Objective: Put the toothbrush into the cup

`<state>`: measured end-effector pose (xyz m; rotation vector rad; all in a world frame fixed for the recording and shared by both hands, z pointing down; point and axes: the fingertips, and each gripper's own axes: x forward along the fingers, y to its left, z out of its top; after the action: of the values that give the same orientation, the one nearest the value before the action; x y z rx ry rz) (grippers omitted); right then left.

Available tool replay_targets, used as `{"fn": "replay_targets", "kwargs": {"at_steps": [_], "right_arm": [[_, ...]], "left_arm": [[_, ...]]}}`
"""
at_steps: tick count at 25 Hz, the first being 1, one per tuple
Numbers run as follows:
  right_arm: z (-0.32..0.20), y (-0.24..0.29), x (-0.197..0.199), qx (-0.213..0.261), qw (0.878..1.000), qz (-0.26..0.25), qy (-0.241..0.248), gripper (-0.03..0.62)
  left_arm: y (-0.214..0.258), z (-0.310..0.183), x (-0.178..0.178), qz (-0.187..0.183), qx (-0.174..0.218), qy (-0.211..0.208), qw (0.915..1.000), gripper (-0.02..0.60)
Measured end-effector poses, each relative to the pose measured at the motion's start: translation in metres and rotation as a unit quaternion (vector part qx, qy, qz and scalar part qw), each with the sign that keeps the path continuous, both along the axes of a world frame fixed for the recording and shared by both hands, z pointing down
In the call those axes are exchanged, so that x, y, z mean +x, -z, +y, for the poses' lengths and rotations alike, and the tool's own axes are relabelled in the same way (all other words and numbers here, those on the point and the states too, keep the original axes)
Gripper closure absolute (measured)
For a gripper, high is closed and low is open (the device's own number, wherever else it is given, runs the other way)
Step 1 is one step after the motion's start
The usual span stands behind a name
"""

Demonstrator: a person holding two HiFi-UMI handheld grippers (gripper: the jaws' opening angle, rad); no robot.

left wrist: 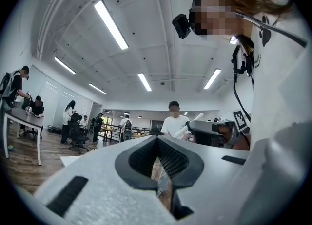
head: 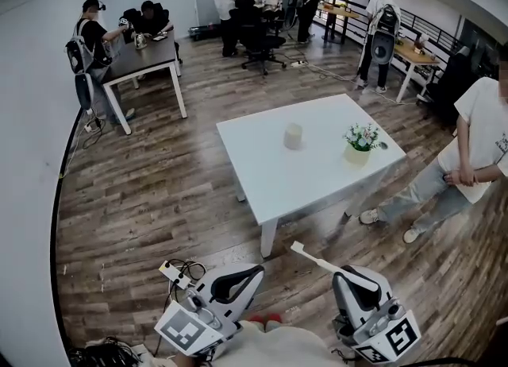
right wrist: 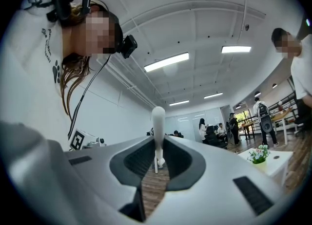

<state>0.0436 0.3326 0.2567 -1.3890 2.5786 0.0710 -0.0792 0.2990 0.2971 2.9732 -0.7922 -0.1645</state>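
**Toothbrush held in the right tongs, cup well ahead on the table**

Distance is what the coming move turns on. The cup (head: 293,136) stands upright near the middle of the white table (head: 262,191), well apart from both tools, which hang low and close to the person over the wooden floor. Seen from the head camera, the cup lies straight ahead of the toothbrush (head: 317,260). The brush's long axis runs from the jaws forward and a little to the left, with its broader end leading, so it already points roughly toward the table. A small flowerpot (head: 359,147) sits to the right of the cup, near it but not touching.

The right gripper (right wrist: 157,158) is clenched on the toothbrush (right wrist: 157,121). Its own view shows the white handle pinched between the dark pads, the shaft rising out past the jaw tips, tilted slightly upward. The left gripper (left wrist: 163,163) has its jaws drawn together, with only a sliver of floor showing through and nothing between them. It hangs beside the right one and no nearer the cup.

My reading is that the carry to the table is the step in hand. The brush must then be tipped end-down over the cup's mouth before the grip is let go.
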Motion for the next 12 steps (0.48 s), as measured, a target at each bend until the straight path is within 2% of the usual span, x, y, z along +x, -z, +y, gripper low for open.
{"fn": "replay_targets", "kwargs": {"at_steps": [12], "right_arm": [[0.003,-0.004,-0.005,-0.004,1.0,0.0,-0.019,0.536]], "left_arm": [[-0.003,-0.005,-0.012,0.007,0.014,-0.006,0.9999,0.574]]}}
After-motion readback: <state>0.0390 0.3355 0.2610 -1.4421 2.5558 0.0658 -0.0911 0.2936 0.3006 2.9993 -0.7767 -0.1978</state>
